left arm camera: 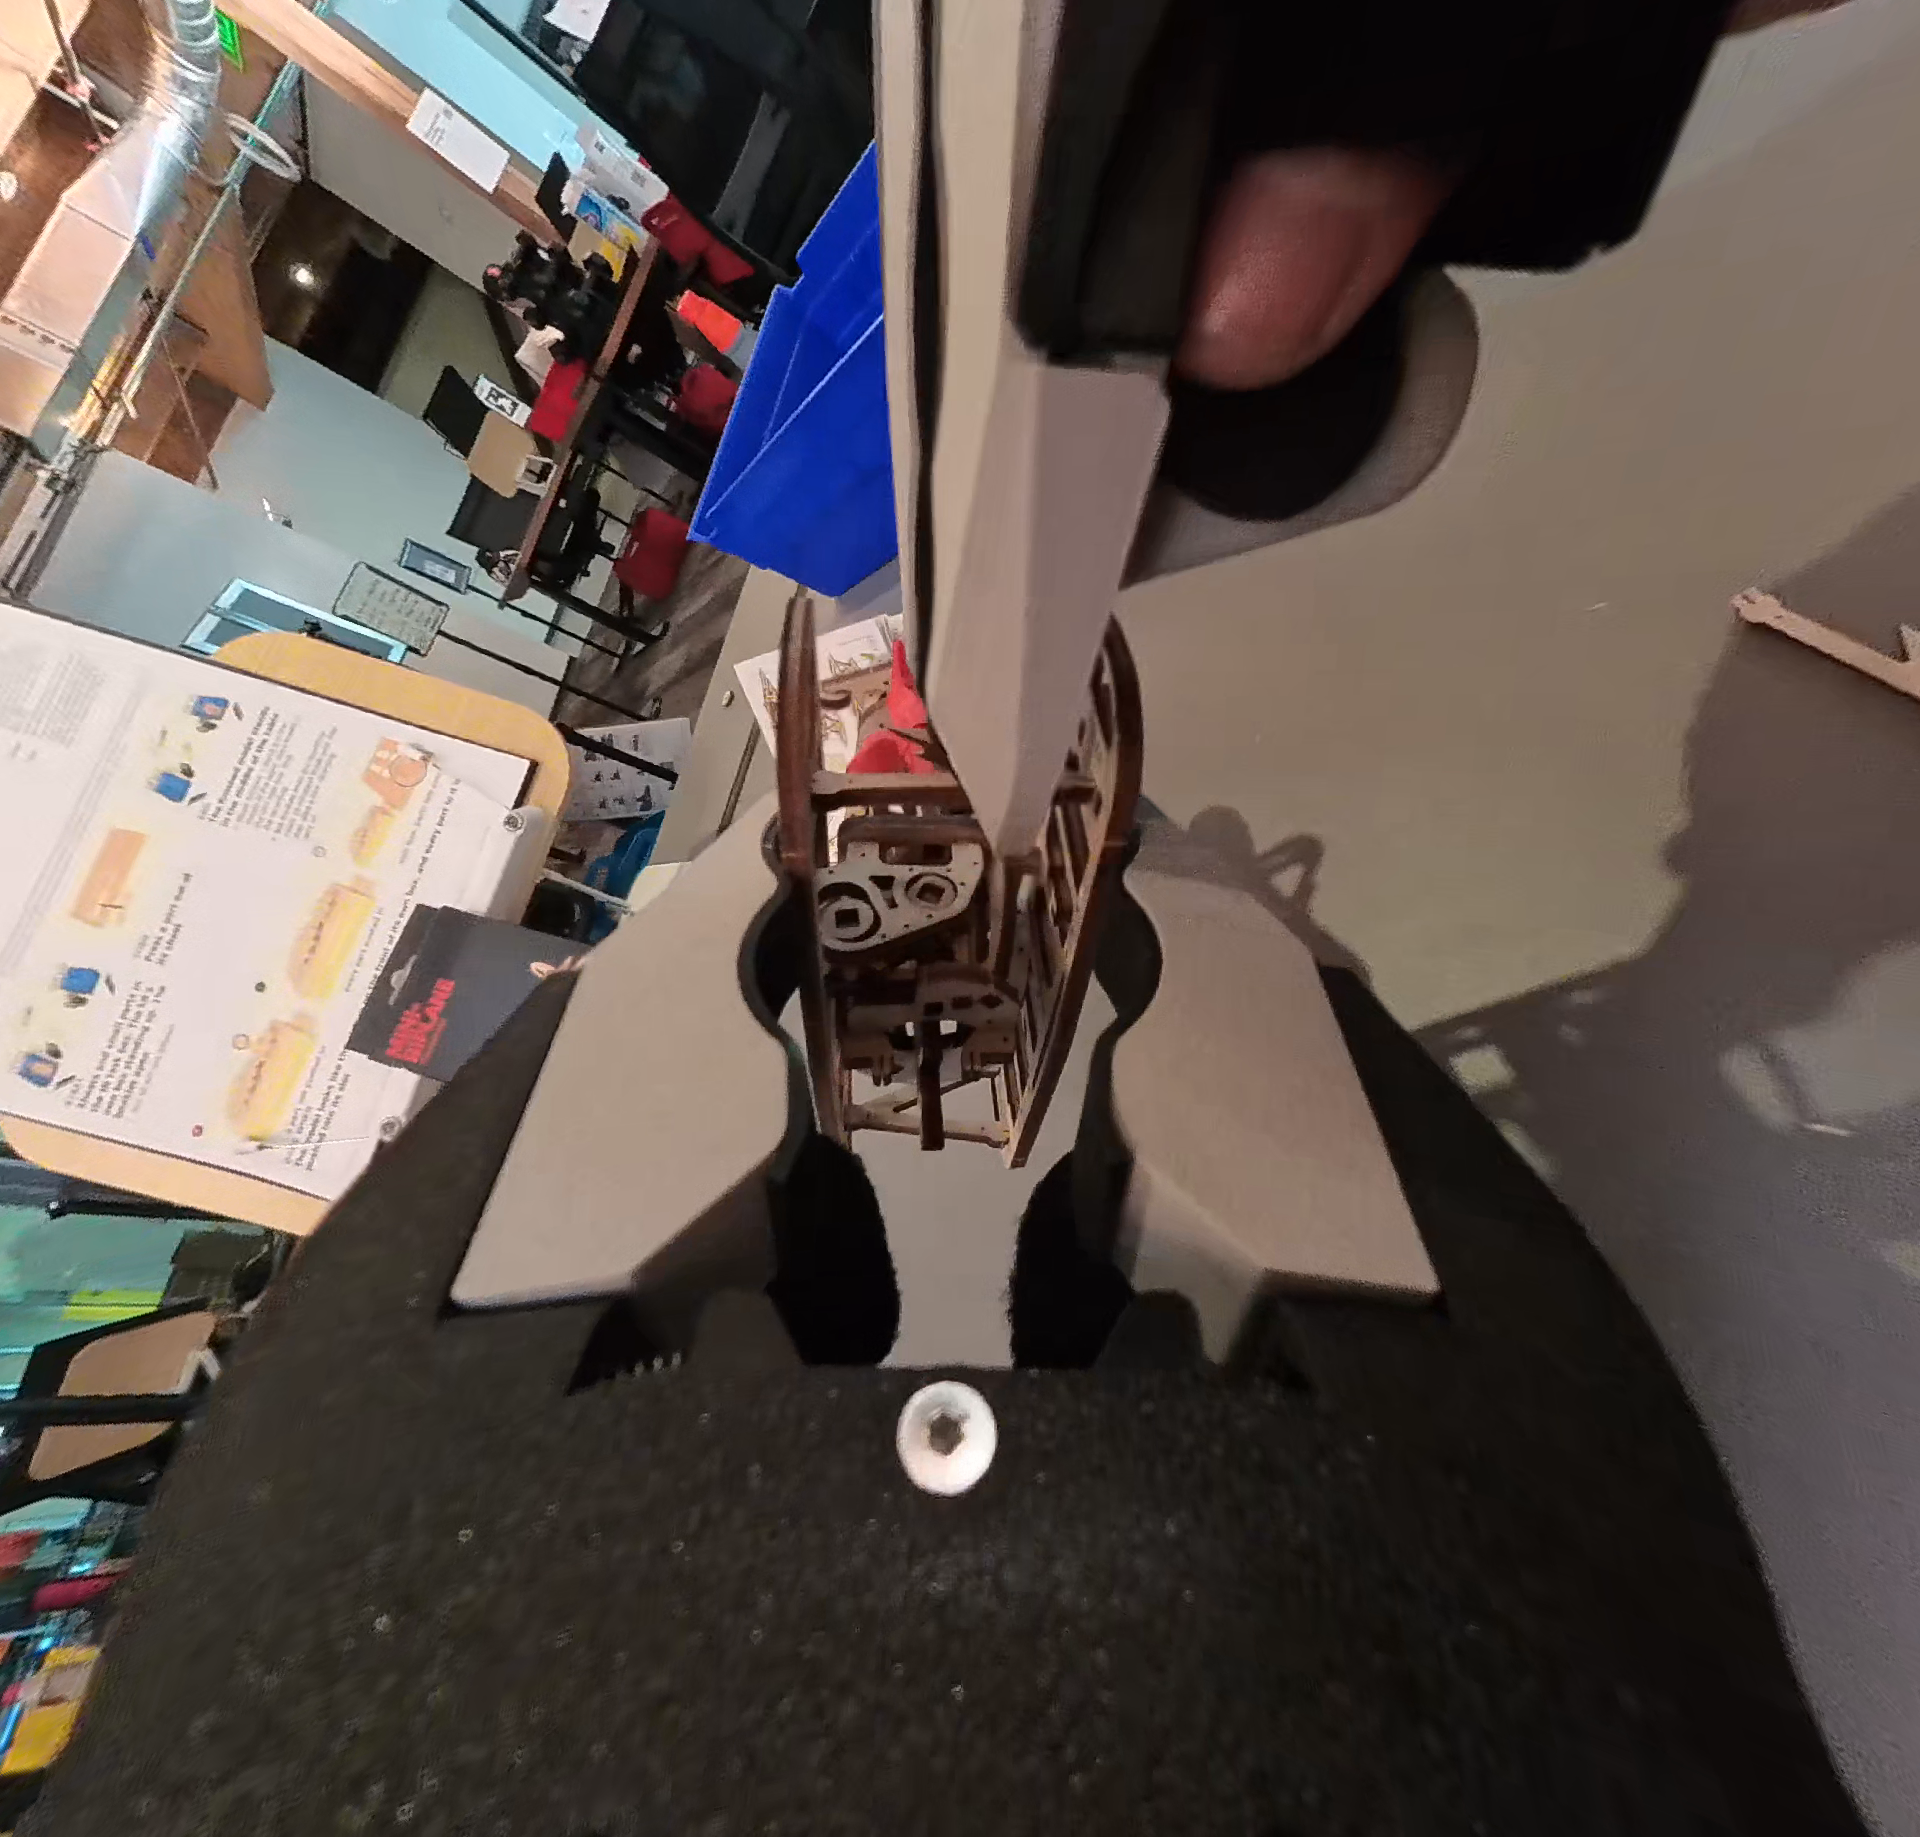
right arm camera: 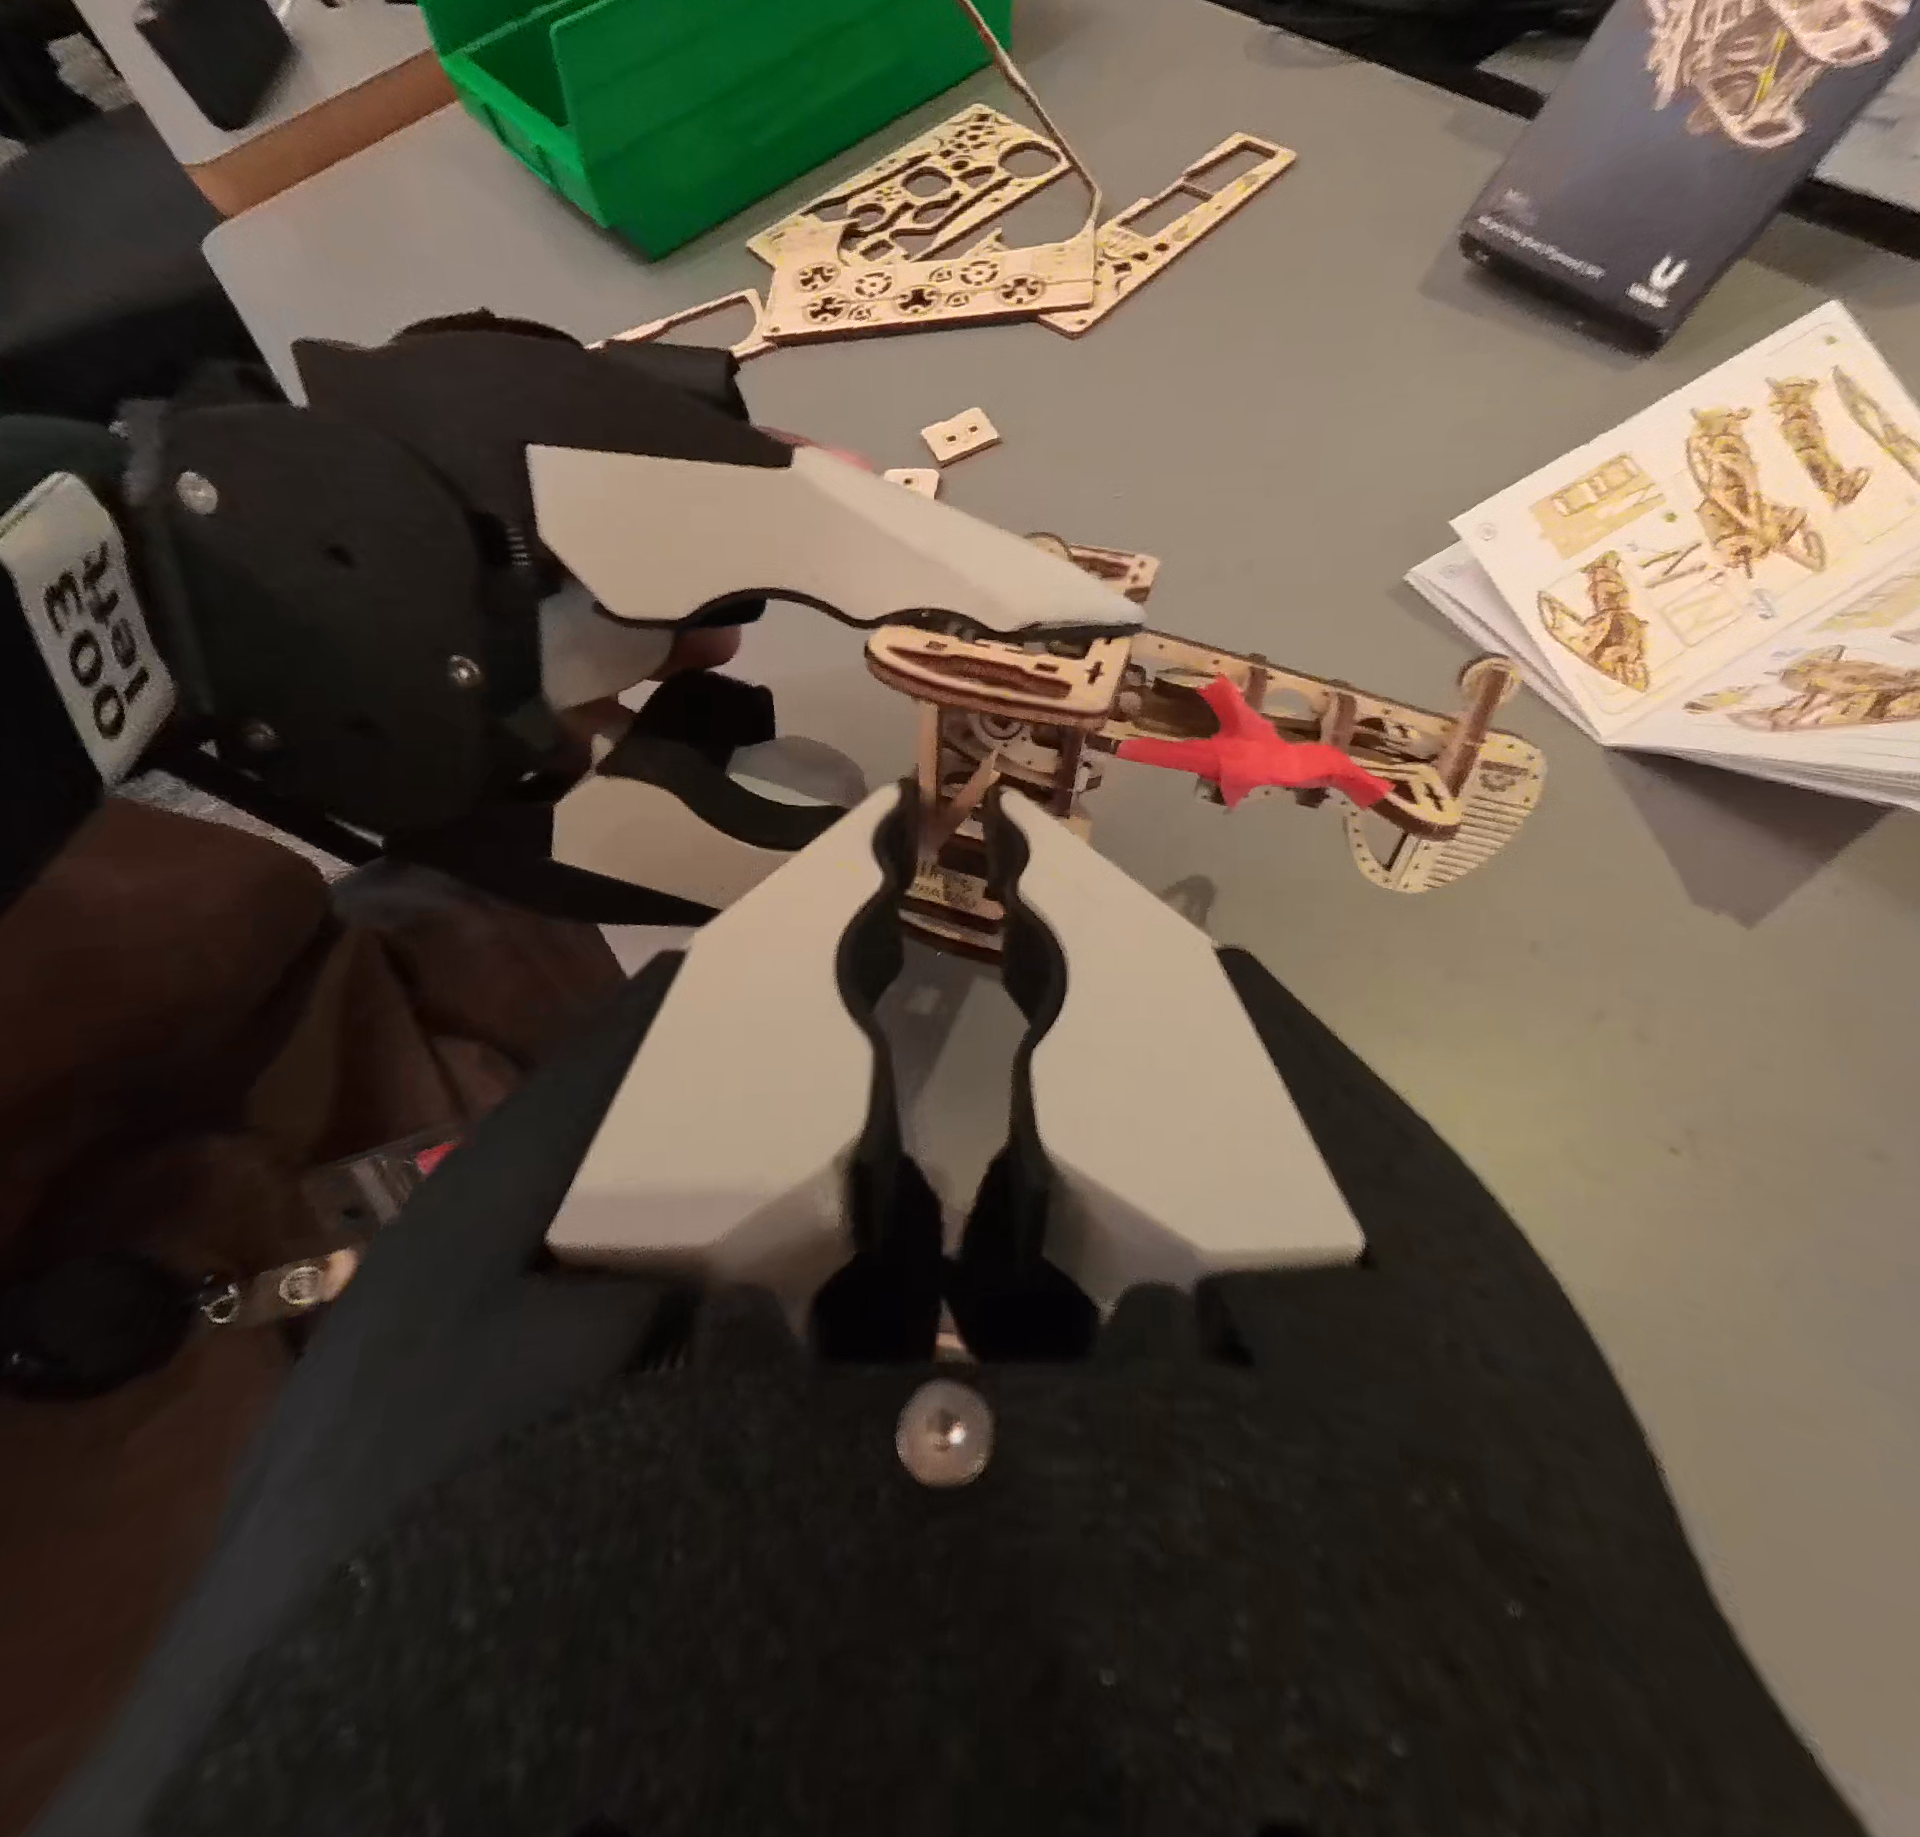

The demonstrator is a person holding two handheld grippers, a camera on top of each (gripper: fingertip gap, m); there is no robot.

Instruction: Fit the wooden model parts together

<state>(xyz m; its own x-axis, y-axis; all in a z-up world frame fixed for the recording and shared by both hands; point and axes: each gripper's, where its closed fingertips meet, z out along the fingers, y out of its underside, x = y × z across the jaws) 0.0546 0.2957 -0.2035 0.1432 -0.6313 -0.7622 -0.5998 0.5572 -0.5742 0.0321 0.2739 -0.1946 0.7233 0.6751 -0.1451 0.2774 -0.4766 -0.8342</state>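
Left gripper (right arm camera: 1081,634) is clamping the wooden model (right arm camera: 1195,738) from the side; right gripper (right arm camera: 951,816) is pinching a thin strut between its tips. Squeezing harder risks snapping that strut.

— What do the grippers look like?
— Each gripper (left arm camera: 940,966) has pale grey fingers (right arm camera: 727,1039) with wavy black inner edges, on a black grainy body with one silver screw (right arm camera: 940,1457).
— Any clothing?
— A black fingerless glove (left arm camera: 1507,73), upper right.
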